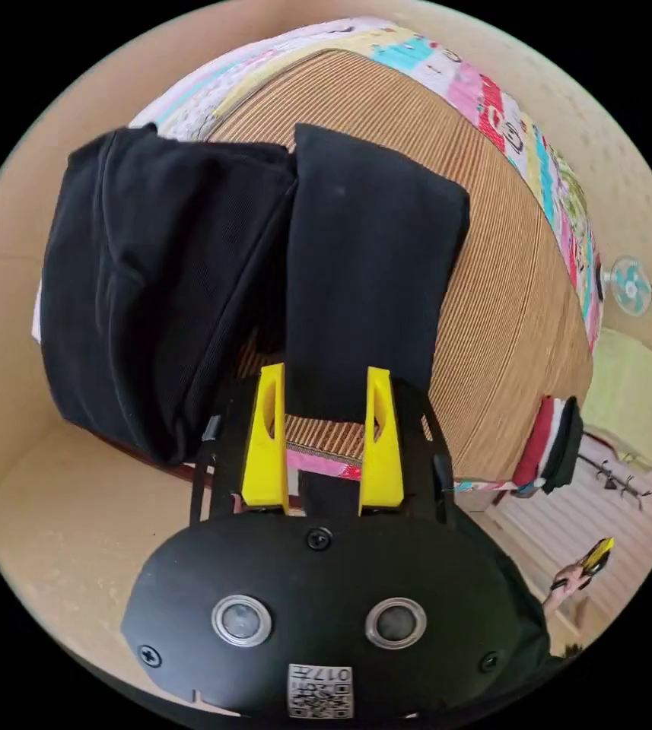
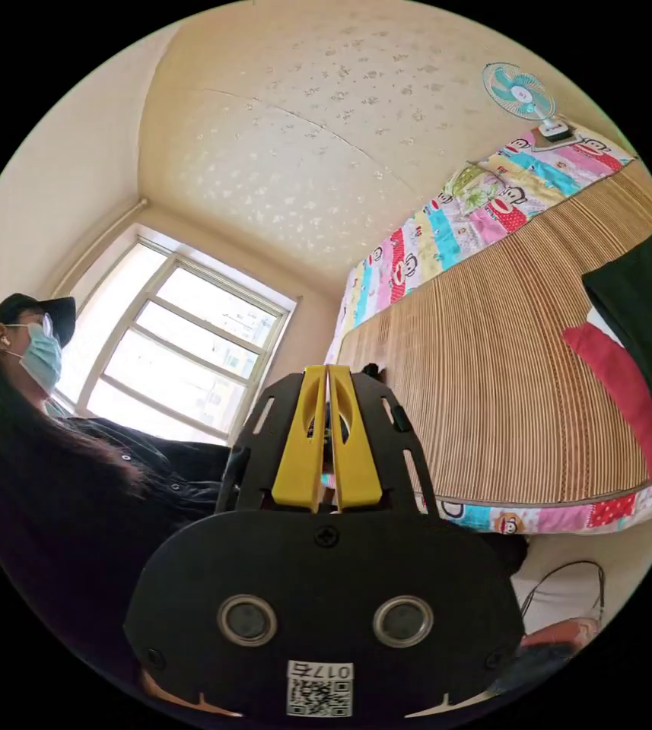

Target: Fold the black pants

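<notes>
The black pants point(image 1: 189, 289) lie on the striped bamboo mat point(image 1: 508, 304) of a bed. One bulky part on the left hangs over the bed's near edge. A flatter folded part point(image 1: 371, 258) lies beside it, and the two meet at the far end. My left gripper point(image 1: 324, 372) is open, its yellow jaws standing either side of the flat part's near edge without pressing on it. In the right gripper view my right gripper point(image 2: 328, 372) is shut with nothing between its jaws, off the bed's corner. The same gripper point(image 1: 596, 559) appears small in a hand at the lower right.
A stack of folded clothes point(image 1: 554, 449) point(image 2: 645, 342) sits near the mat's other end. A patterned quilt point(image 2: 447, 228) borders the mat point(image 2: 508, 365). A small fan point(image 2: 523, 91) stands at the bed's far side. A person point(image 2: 52, 487) stands by a window point(image 2: 181, 342).
</notes>
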Demonstrator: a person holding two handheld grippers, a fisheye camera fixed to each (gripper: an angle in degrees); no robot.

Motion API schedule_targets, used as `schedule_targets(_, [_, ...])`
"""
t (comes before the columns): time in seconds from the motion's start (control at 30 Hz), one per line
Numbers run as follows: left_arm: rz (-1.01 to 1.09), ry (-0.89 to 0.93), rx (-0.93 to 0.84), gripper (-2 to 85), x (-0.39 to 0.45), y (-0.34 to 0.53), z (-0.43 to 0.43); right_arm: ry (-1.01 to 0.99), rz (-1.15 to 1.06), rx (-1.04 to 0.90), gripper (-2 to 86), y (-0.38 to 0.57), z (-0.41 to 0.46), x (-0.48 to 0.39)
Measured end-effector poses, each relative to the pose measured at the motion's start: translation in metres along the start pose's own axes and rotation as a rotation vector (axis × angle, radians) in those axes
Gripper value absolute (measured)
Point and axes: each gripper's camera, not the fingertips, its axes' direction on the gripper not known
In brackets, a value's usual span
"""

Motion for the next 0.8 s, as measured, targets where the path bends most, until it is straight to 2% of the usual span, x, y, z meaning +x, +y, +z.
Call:
schedule_targets(0.07, [-0.007, 0.068, 0.005, 13.9, -0.010, 0.003, 0.013, 0.024, 0.021, -0.020, 0.3, -0.006, 0.017, -0.014])
schedule_targets(0.17, [0.222, 0.162, 0.052, 7.3, 0.019, 0.026, 0.015, 0.042, 0.011, -0.075, 0.5, -0.019, 0.050, -0.035])
schedule_targets(0.2, [0.331, 0.250, 0.079, 5.0, 0.038, 0.043, 0.009, 0.050, 0.004, -0.093, 0.6, -0.023, 0.059, -0.040])
schedule_targets(0.27, [0.441, 0.347, 0.109, 4.3, 0.067, 0.073, 0.001, 0.108, -0.024, -0.199, 0.8, -0.043, 0.103, -0.060])
schedule_targets(0.33, [0.642, 0.437, 0.056, 4.0, 0.114, 0.114, 0.006, 0.140, -0.064, -0.291, 1.1, -0.060, 0.143, -0.075])
schedule_targets(0.5, [1.014, 0.304, -0.158, 4.3, 0.195, 0.199, 0.064, 0.256, -0.228, -0.564, 4.2, -0.102, 0.287, -0.115])
schedule_targets(0.57, [1.060, 0.284, -0.248, 4.8, 0.203, 0.223, 0.091, 0.409, -0.338, -0.764, 9.4, -0.105, 0.384, -0.127])
schedule_targets(0.7, [1.027, 0.302, -0.425, 7.6, 0.180, 0.265, 0.137, 0.651, -0.543, -0.958, 14.6, -0.081, 0.521, -0.115])
schedule_targets(0.8, [0.961, 0.425, -0.417, 6.1, 0.137, 0.284, 0.132, 0.854, -0.641, -1.068, 16.6, -0.063, 0.610, -0.070])
